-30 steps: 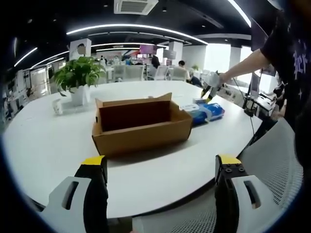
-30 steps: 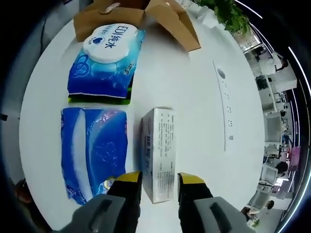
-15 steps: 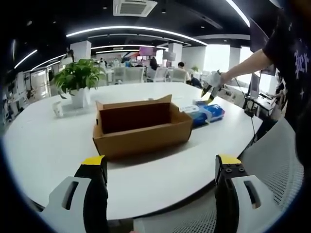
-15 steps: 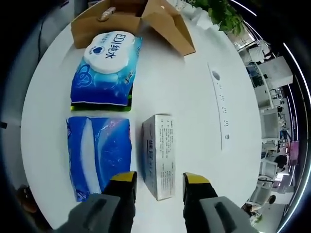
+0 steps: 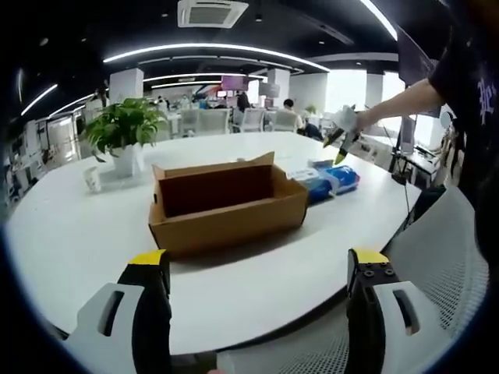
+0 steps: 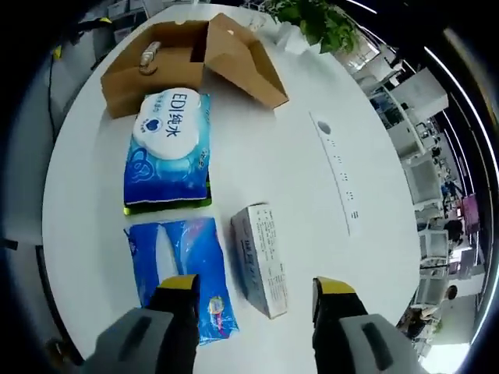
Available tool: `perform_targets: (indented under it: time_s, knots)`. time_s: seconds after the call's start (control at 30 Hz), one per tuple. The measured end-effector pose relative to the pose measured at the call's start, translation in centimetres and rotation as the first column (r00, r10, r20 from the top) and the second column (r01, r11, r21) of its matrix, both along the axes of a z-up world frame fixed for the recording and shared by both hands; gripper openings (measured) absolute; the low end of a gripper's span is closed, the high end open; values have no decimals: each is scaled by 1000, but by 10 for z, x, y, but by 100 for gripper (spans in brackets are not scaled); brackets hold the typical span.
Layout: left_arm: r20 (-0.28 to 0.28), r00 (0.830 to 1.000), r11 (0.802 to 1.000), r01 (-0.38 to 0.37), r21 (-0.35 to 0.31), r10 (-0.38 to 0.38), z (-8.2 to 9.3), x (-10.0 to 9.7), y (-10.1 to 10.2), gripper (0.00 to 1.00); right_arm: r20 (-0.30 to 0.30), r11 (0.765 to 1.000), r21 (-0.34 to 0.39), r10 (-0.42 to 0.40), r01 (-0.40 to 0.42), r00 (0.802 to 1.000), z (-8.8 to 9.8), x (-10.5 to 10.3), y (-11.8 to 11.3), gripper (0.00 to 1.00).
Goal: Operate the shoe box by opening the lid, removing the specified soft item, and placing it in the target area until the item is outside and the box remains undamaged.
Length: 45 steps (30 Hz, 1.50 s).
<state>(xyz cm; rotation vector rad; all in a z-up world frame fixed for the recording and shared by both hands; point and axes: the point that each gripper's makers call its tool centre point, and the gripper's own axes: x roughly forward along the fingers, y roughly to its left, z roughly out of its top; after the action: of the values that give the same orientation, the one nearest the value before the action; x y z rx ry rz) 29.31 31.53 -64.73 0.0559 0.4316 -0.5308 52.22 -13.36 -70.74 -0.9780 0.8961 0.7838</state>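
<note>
Both hand-held grippers released: left hand-held gripper [image 5: 257, 269], right hand-held gripper [image 6: 256, 287] | 1 shoe box [image 5: 226, 199] | 2 blue packs [image 6: 168, 152] | 1 carton [image 6: 260, 259]

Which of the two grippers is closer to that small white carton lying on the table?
The right gripper: it hangs just above the white carton. The left gripper stays off the table's near edge, with the cardboard box between.

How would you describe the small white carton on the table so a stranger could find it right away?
Start at the open cardboard shoe box on the white table. Beyond its end lie two blue soft packs in a row. The carton sits beside the farther pack: the one rigid, white box, covered in fine print.
</note>
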Motion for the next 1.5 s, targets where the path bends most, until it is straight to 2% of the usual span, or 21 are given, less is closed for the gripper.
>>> perform_targets:
  time_s: [0.23,0.5,0.87,1.07,1.2,1.3,1.5]
  knots:
    - [0,1000,1000,8,6,-8,0,-1,-1,95,7,992,80,-100,99,995,4,-10,3,70]
    - [-1,1000,1000,11,0,-11,1,-1,-1,97,10,958,213,-199,192,980,16,-21,19,78]
    - [-14,1000,1000,21,-11,-21,3,-2,-2,99,17,886,368,-310,282,951,28,-41,44,93]
    - [-20,1000,1000,18,-18,-18,6,2,0,99,35,836,454,-363,309,931,39,-51,56,97]
    - [-33,999,1000,14,-27,-15,5,3,1,99,33,818,477,-383,322,923,42,-57,58,97]
    - [-42,999,1000,21,-23,-22,5,3,1,99,33,792,512,-405,333,914,46,-61,61,98]
    - [-48,999,999,23,-22,-24,7,10,3,99,37,767,546,-424,337,905,49,-74,70,98]
